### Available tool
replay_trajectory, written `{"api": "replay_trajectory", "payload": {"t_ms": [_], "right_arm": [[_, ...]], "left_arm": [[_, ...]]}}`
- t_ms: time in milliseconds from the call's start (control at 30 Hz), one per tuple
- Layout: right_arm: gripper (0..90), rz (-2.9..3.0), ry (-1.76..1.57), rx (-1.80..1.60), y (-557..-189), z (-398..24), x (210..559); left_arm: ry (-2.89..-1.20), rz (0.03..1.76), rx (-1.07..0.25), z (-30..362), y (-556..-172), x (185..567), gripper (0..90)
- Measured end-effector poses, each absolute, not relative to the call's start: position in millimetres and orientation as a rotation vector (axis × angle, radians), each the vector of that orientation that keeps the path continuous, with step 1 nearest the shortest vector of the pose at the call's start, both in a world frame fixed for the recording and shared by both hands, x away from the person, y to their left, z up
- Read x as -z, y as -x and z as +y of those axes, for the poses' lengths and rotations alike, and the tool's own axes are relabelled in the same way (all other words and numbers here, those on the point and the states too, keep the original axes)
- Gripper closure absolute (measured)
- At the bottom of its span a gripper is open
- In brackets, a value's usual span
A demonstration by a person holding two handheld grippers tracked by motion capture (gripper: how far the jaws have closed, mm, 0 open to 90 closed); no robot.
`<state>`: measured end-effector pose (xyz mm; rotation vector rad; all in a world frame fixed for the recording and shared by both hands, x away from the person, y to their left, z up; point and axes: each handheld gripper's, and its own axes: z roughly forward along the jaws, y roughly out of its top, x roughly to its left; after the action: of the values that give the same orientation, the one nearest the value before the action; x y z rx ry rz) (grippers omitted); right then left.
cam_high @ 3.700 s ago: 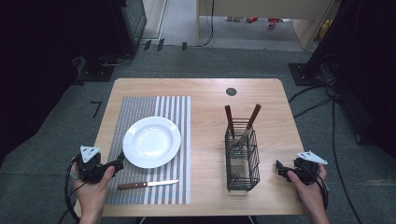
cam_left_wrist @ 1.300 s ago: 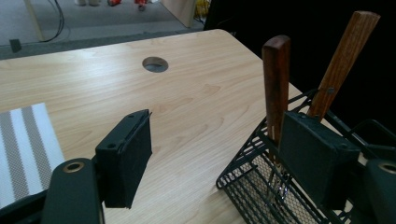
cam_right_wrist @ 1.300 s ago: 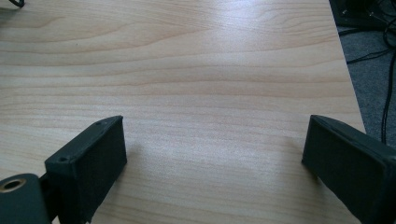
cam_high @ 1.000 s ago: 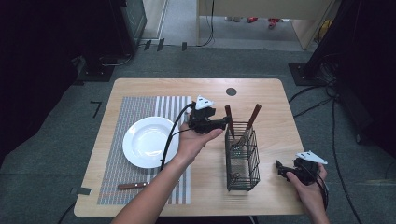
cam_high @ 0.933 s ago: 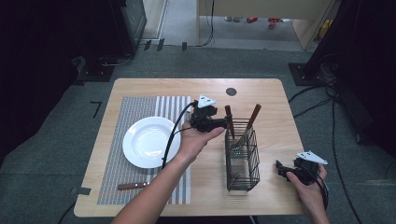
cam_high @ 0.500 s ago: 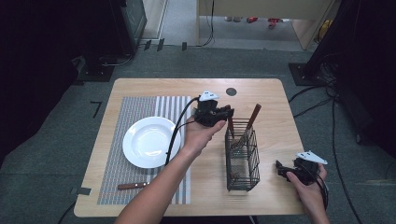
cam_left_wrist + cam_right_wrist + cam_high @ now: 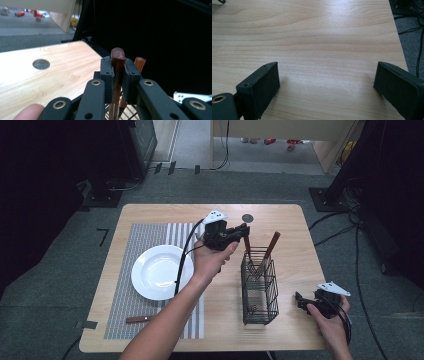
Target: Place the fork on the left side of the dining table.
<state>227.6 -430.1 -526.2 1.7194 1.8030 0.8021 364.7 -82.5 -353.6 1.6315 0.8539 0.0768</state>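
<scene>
left claw (image 7: pixel 117 75) tight on wooden handle (image 7: pixel 117 58) above wire caddy (image 7: pixel 259 287)

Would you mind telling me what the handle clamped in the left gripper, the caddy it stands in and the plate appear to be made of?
The handle looks like reddish-brown wood with a smooth, slightly glossy finish; its grain is too faint to be sure. The left gripper is shut on it. The caddy seems to be thin black wire, an open grid, probably coated metal. The plate looks like glazed white ceramic, though it might be plastic.

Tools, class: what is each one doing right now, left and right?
Left tool: closed on a wooden handle in the wire basket.
Right tool: open, holding nothing.
</scene>
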Motion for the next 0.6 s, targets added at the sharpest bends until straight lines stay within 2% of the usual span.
{"api": "replay_trajectory", "payload": {"t_ms": [267, 600], "right_arm": [[5.8, 1.803, -1.719, -0.801, -228, -430, 526], [5.8, 1.803, -1.719, -0.8, -228, -430, 526]], "left_arm": [[-1.496, 0.897, -0.005, -56, -367, 335, 82.2], [-1.416, 0.903, -0.055, -17, -365, 318, 82.2]]}}
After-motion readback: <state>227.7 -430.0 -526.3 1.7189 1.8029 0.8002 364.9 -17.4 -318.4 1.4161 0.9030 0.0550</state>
